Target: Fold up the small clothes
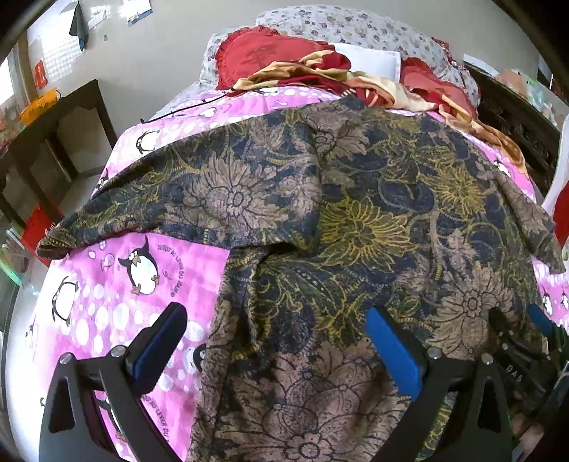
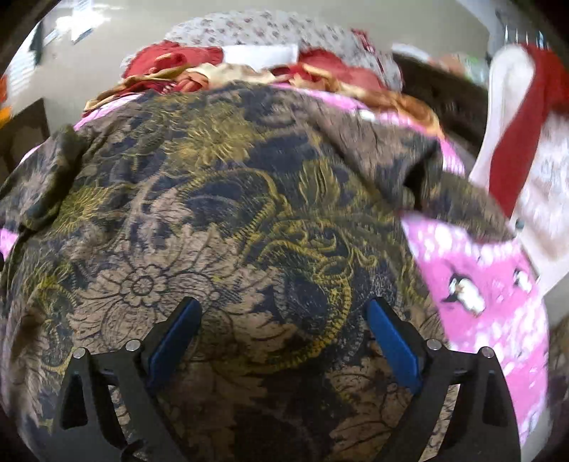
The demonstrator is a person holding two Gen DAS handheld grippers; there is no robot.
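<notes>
A dark floral garment (image 1: pixel 355 220), navy with tan and yellow flowers, lies spread on a pink penguin bedsheet (image 1: pixel 117 277); one sleeve stretches to the left. My left gripper (image 1: pixel 277 320) is open above the garment's lower left edge, its left finger over the sheet, its right finger over the cloth. My right gripper (image 2: pixel 284 312) is open and empty above the garment (image 2: pixel 231 220), and it also shows at the right edge of the left wrist view (image 1: pixel 519 320). The right wrist view is blurred by motion.
A red and cream blanket (image 1: pixel 320 71) and flowered pillows (image 1: pixel 355 25) are piled at the bed's far end. A dark wooden table (image 1: pixel 53 142) stands at the left. A dark headboard (image 1: pixel 515 124) and a red-and-white cloth (image 2: pixel 515 124) are at the right.
</notes>
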